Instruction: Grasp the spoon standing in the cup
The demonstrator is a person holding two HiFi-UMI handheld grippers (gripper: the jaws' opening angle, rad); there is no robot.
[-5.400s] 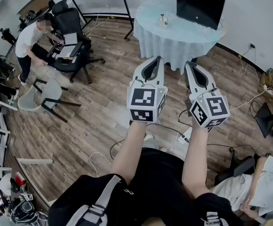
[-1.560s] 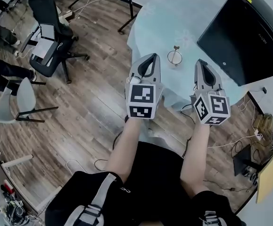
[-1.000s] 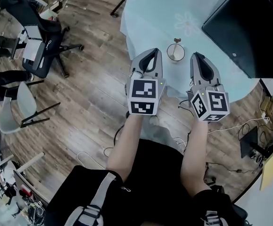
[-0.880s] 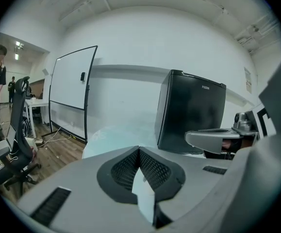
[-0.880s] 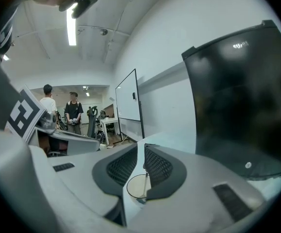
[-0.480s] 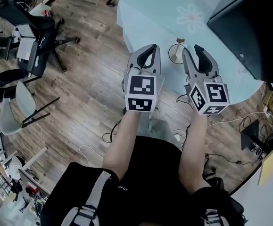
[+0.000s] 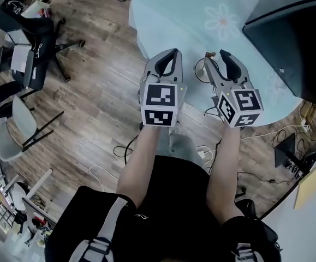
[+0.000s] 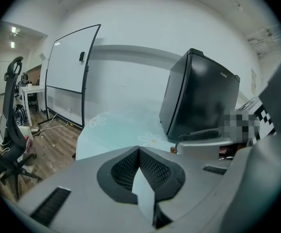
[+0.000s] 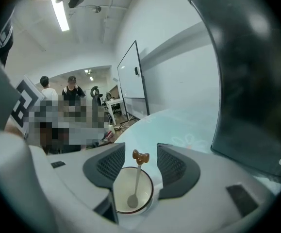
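Observation:
A white cup (image 9: 130, 192) with a dark rim stands on the pale blue tablecloth (image 7: 174, 15). In it leans a slim white spoon (image 9: 136, 178) with a brown bow-shaped top. My right gripper (image 9: 141, 160) is over the cup and its jaws are opening. The spoon's top stands between the pads and touches neither. In the head view the right gripper (image 7: 216, 57) hides most of the cup (image 7: 199, 74). My left gripper (image 7: 170, 54) is beside it on the left, over the table's edge. In the left gripper view, that gripper (image 8: 139, 152) is shut and empty.
A big black box (image 7: 294, 31) stands on the table to the right of the cup. Wooden floor lies to the left, with an office chair (image 7: 32, 48), a white chair (image 7: 10, 130) and cables (image 7: 201, 152). People stand far back in the right gripper view.
The right jaws have spread apart and moved forward over the cup, so the spoon's top is now between them. Both grippers came closer to the table.

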